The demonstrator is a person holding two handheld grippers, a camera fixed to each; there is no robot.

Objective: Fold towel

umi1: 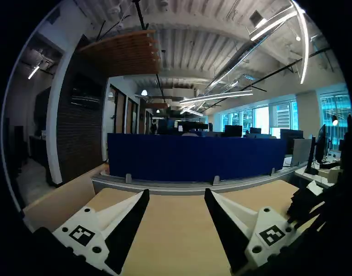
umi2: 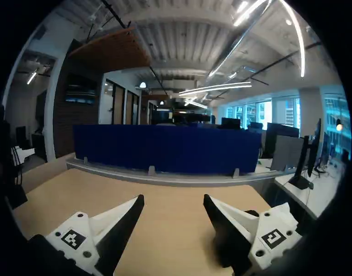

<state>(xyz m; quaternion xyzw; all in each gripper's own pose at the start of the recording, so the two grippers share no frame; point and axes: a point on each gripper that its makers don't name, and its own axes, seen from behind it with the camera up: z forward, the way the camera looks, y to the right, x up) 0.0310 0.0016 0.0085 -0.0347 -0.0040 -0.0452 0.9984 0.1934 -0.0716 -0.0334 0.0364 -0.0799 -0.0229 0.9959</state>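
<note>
— How many grippers, and how do they stand?
— Two. The left gripper (umi1: 176,192) hovers over the one wooden table (umi1: 176,239), its two fingers (umi1: 125,221) spread wide over bare tabletop. The right gripper (umi2: 173,198) is the same, jaws released and empty.
— Markers?
— One square marker (umi1: 82,234) on each finger, four in all.
— And beyond?
— One blue partition (umi1: 194,158) along the table's far edge.
— The towel?
— I cannot tell where it lies.

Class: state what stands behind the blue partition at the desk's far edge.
Above the blue partition rise dark monitors, with bright windows farther back. The partition covers whatever sits lower behind it, so that cannot be told.
</note>
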